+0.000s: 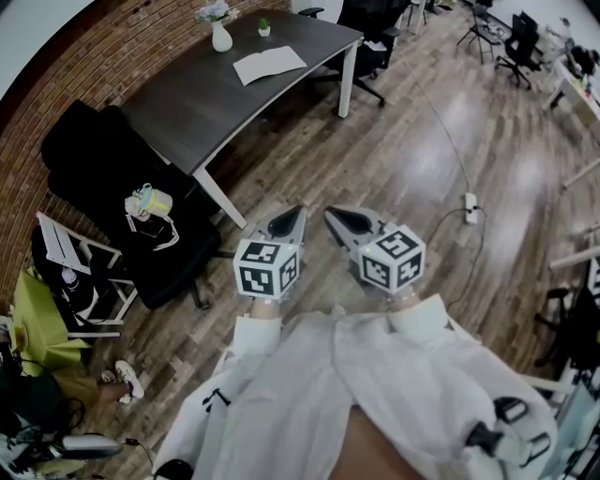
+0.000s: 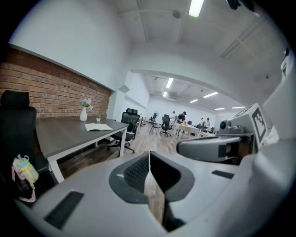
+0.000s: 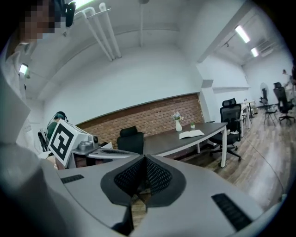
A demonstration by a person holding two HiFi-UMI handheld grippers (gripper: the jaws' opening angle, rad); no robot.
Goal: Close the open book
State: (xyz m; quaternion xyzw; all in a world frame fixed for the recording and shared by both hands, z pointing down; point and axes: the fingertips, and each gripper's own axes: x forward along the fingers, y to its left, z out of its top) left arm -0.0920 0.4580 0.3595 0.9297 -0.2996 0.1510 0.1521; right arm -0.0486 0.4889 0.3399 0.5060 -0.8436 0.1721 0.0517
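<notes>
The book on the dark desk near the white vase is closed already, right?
Not quite. The book is open, not closed: the head view shows its pages spread flat. The rest is right: it lies on the dark desk, near the white vase.

One open book [image 1: 270, 65], one vase [image 1: 221, 37], one potted plant [image 1: 264, 28]
</notes>
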